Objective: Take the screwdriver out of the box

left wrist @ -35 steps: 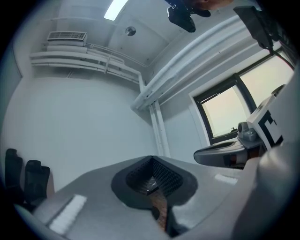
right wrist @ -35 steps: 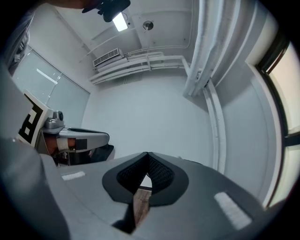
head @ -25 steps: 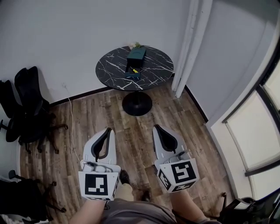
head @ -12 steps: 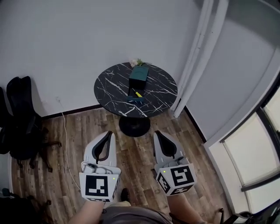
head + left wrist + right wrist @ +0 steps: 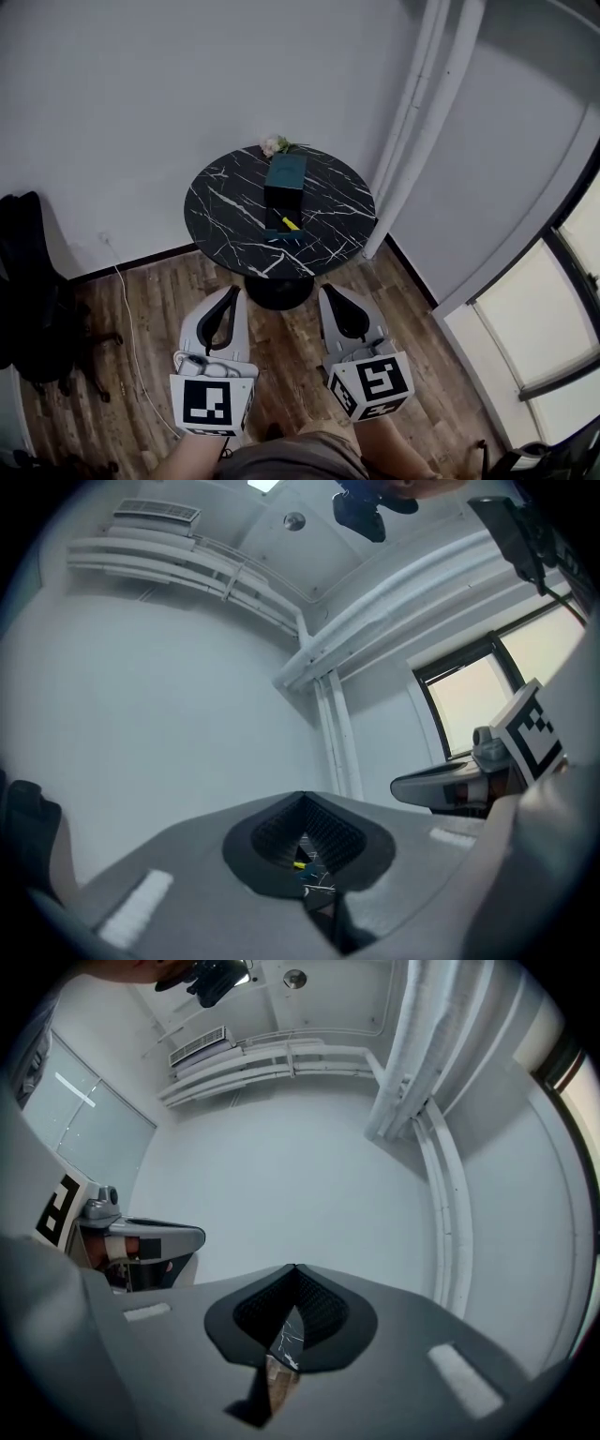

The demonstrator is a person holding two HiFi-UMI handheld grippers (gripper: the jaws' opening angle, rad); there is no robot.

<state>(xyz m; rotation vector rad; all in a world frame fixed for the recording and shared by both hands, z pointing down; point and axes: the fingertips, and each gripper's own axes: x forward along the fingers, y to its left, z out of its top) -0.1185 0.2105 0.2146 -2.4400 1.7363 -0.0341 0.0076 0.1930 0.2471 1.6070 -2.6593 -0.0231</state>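
Observation:
A dark teal box (image 5: 284,178) lies open on the round black marble table (image 5: 225,211), well ahead of both grippers. The yellow-handled screwdriver (image 5: 290,223) lies in the box's near tray. My left gripper (image 5: 231,292) and right gripper (image 5: 327,291) hang side by side over the wooden floor, short of the table, both shut with nothing in them. In the left gripper view the jaws of my left gripper (image 5: 302,799) are together, and a speck of the yellow screwdriver (image 5: 299,864) shows through the slit. The right gripper view shows my right gripper (image 5: 294,1269) with its jaws together too.
A small bunch of flowers (image 5: 275,144) sits at the table's far edge. White pipes (image 5: 417,112) run up the wall right of the table. A black office chair (image 5: 28,281) stands at the left, a window (image 5: 553,309) at the right. A white cable (image 5: 127,309) trails over the floor.
The table and box have come nearer and lower in the head view as the person walks toward them. Both grippers stay shut and side by side.

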